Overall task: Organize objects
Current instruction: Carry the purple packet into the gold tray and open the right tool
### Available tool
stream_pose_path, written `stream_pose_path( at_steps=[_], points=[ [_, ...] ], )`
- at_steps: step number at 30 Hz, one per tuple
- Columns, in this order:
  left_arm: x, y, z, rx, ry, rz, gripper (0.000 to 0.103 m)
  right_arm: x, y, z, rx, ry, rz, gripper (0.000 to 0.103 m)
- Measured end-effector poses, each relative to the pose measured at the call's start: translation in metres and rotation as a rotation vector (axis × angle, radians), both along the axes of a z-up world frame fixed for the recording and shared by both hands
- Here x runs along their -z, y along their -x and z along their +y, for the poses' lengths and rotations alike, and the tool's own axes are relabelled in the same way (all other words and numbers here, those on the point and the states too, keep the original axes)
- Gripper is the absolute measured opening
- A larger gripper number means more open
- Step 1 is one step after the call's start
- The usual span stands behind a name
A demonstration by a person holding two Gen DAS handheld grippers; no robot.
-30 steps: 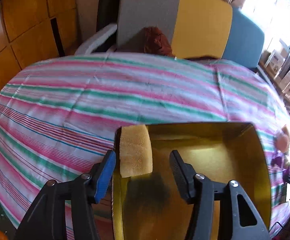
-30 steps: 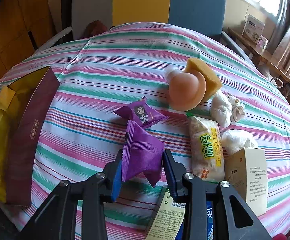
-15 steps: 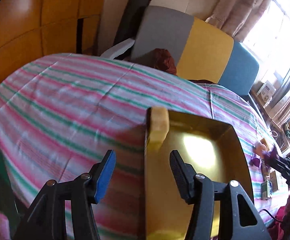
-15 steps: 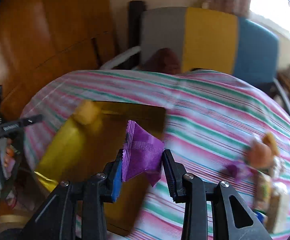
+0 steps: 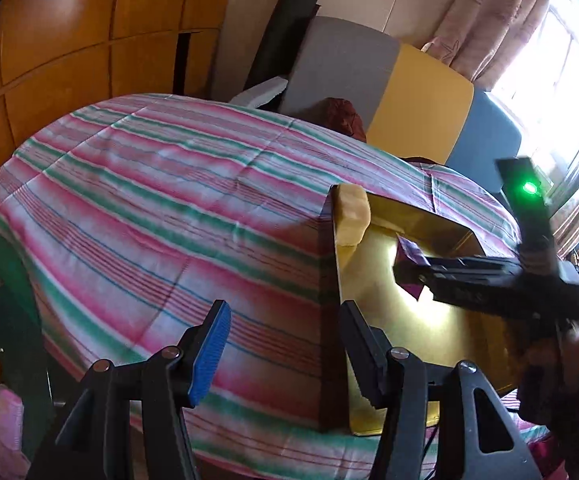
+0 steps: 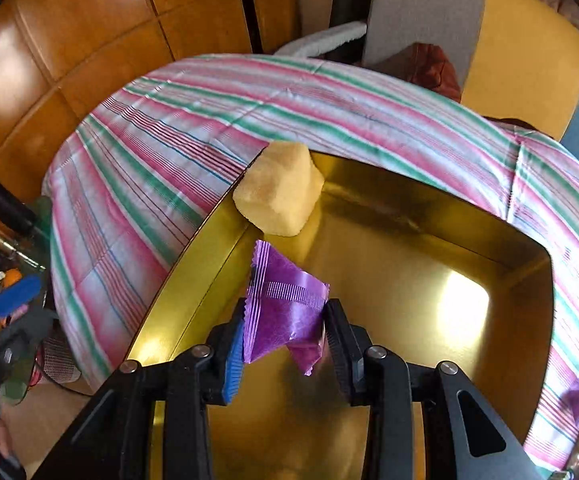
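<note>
While the right gripper pinches a purple snack packet between its fingers, the packet hangs over the inside of a shallow rectangular box with a glossy gold lining. Its foil is crinkled and shiny, with serrated edges and a ribbed seal strip across the top (the printed side is not visible). One finger has a ridged blue pad, the other a black ribbed face, and both press the wrapper's flanks.

A yellow sponge, porous and roughly block-shaped with rounded corners, leans in the box's far left corner, its top rising above the rim. The gold floor mirrors a bright patch of light near the right wall.

In the left wrist view, the left gripper stands wide, with nothing between its fingers; its blue pad is over the cloth and its black finger is just inside the near left wall of the box. The outer wall looks dark maroon. The right gripper reaches in from the right with the packet at its tip, and a green light glows on its body.

The box sits at the near right edge of a round table covered by a striped tablecloth, soft cotton in pink, green and white bands with thin blue lines and faint fold creases. Behind the far edge stands a padded sofa in grey, yellow and blue panels, beside glossy wooden wall panels.
</note>
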State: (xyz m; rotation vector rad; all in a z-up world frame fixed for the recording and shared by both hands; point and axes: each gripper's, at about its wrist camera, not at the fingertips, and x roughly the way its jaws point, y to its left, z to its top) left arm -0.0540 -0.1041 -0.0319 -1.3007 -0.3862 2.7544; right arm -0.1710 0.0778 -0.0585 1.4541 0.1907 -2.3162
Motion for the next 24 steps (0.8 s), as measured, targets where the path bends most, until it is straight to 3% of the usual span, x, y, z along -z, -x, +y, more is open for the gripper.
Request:
stream_pose_path(
  at_steps=[18, 22, 24],
  points=[
    [0.013, -0.001, -0.004, -0.007, -0.033, -0.042, 0.057, 0.025, 0.022, -0.034, 0.0, -0.045, -0.009, 0.041],
    [0.011, -0.002, -0.001, -0.001, -0.025, -0.037, 0.058, 0.021, 0.019, -0.033, -0.009, -0.014, -0.003, 0.057],
    [0.009, -0.003, 0.0, 0.0, -0.02, -0.031, 0.058, 0.017, 0.015, -0.031, -0.012, -0.002, 0.005, 0.058]
  ],
)
